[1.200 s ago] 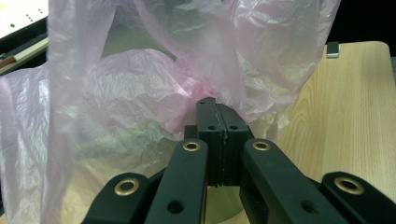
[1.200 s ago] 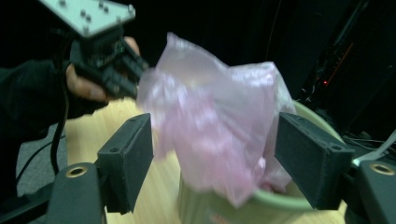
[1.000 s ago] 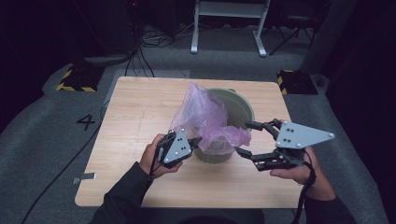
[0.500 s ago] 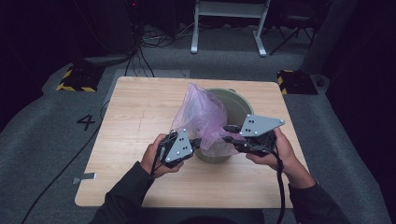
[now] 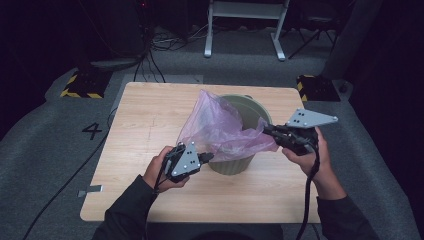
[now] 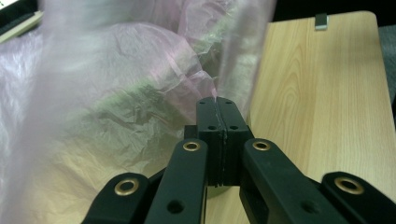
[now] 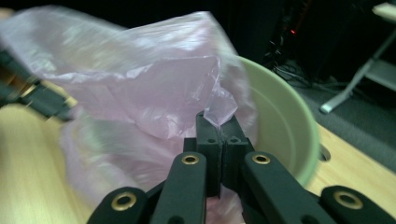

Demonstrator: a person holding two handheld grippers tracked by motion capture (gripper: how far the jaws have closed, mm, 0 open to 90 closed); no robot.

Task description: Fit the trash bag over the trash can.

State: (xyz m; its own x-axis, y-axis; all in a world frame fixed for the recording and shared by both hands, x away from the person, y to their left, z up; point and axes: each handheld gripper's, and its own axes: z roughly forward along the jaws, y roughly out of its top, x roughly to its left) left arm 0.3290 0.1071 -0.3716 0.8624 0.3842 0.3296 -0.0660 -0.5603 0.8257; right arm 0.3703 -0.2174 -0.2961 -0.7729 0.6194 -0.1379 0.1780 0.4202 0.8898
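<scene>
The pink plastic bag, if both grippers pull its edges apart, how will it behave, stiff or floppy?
The pink plastic bag is crinkled and see-through, so probably thin, floppy and very light. It billows above the green bucket, so it should stretch open readily, but might tear or slip.

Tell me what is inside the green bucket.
The pink plastic bag hangs partly in the green bucket, pinched by the left gripper and right gripper. Bare inner wall shows at the right; the bag covers the bottom.
</scene>
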